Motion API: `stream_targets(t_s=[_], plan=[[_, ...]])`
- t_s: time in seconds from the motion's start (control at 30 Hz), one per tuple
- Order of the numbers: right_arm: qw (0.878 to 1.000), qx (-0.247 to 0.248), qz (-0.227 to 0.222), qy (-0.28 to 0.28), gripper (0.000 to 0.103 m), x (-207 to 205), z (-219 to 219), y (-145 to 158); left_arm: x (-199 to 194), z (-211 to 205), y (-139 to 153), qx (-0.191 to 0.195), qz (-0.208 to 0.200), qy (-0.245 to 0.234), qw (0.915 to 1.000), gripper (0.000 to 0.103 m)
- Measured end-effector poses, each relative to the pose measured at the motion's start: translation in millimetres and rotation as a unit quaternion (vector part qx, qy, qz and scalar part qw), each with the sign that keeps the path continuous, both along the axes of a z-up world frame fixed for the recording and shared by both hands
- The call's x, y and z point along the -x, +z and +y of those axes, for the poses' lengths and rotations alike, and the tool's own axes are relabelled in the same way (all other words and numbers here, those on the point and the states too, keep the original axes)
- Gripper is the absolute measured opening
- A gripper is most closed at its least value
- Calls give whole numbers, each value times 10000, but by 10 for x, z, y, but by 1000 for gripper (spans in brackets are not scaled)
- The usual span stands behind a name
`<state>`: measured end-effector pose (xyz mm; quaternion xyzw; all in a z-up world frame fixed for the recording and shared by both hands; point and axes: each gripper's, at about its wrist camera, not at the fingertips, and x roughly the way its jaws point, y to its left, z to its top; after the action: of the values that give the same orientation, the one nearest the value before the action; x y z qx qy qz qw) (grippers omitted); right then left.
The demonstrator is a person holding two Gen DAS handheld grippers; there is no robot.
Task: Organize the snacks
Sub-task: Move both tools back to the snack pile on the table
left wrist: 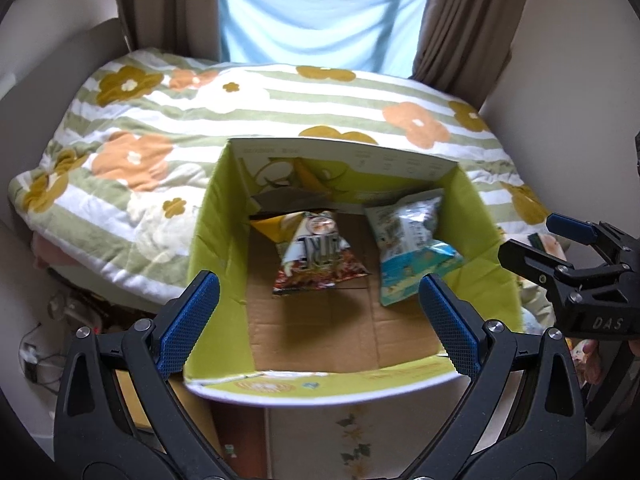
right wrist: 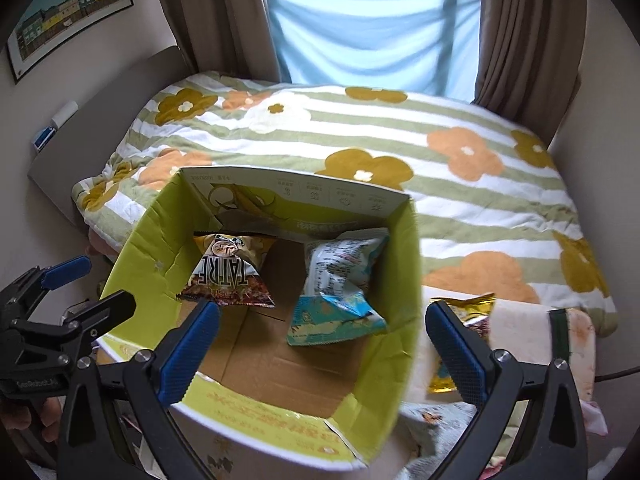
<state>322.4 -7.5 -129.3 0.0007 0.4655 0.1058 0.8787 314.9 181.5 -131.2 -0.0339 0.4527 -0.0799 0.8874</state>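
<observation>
A box point(left wrist: 216, 216) stands ahead of and below both pairs of fingers, its far wall against a quilt point(left wrist: 280, 92). In the box lie two bags: one point(left wrist: 316, 256) between the left fingers, the other point(left wrist: 412, 248) just inside the right-hand finger. A third bag point(right wrist: 464, 320) lies outside the box, beside the right gripper's point(right wrist: 320, 344) right-hand finger. Curtains point(right wrist: 516, 36) hang behind the quilt.
</observation>
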Motion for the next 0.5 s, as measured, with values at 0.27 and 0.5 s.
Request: stream_targets(t_s=[0.27,0.5], plan=[[9993,-162,-332,-20,102,453,-395,314,428,-411,270,197,-298,-55,9993,99],[9980,-241,-562,-168,102,960,-1058,516,855,-1050,417,288,-502,-201,9981,99]])
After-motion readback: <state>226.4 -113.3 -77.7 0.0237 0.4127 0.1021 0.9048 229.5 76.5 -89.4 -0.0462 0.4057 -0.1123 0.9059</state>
